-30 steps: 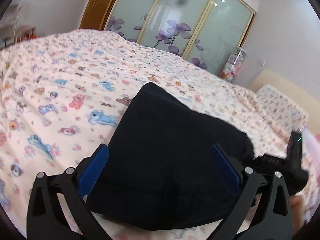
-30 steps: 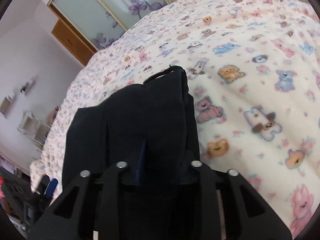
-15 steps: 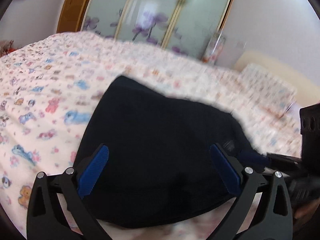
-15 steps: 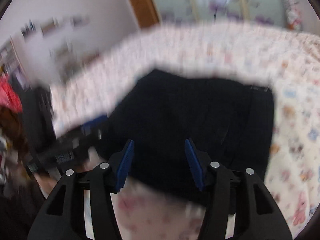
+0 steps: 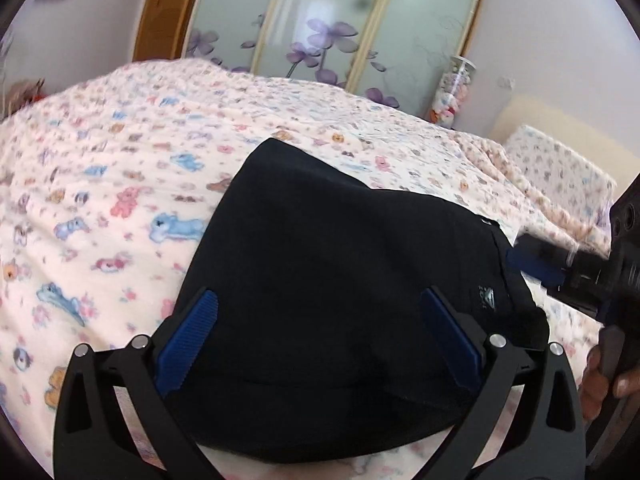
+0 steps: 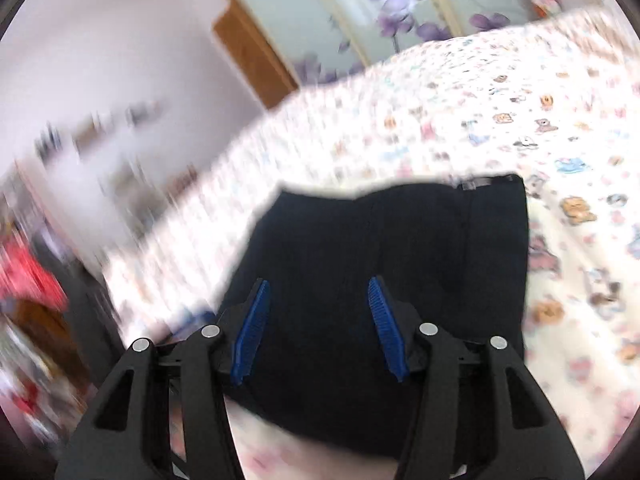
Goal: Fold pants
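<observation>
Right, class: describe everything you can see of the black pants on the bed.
The black pants lie folded into a compact, roughly rectangular bundle on the animal-print blanket. The fabric looks soft, dark and matte, with a small pale logo near one edge. Both tools, left and right, are open above them, gripping nothing.

Bright, soft daylight, no hard shadows. Ceiling lights glare on wardrobe doors (image 5: pixel 340 32). Fisheye bends edges, dark vignette in corners. Right wrist view heavily motion-blurred, worst at left; left wrist view sharper. Black pants (image 5: pixel 352 280) show little detail.
</observation>
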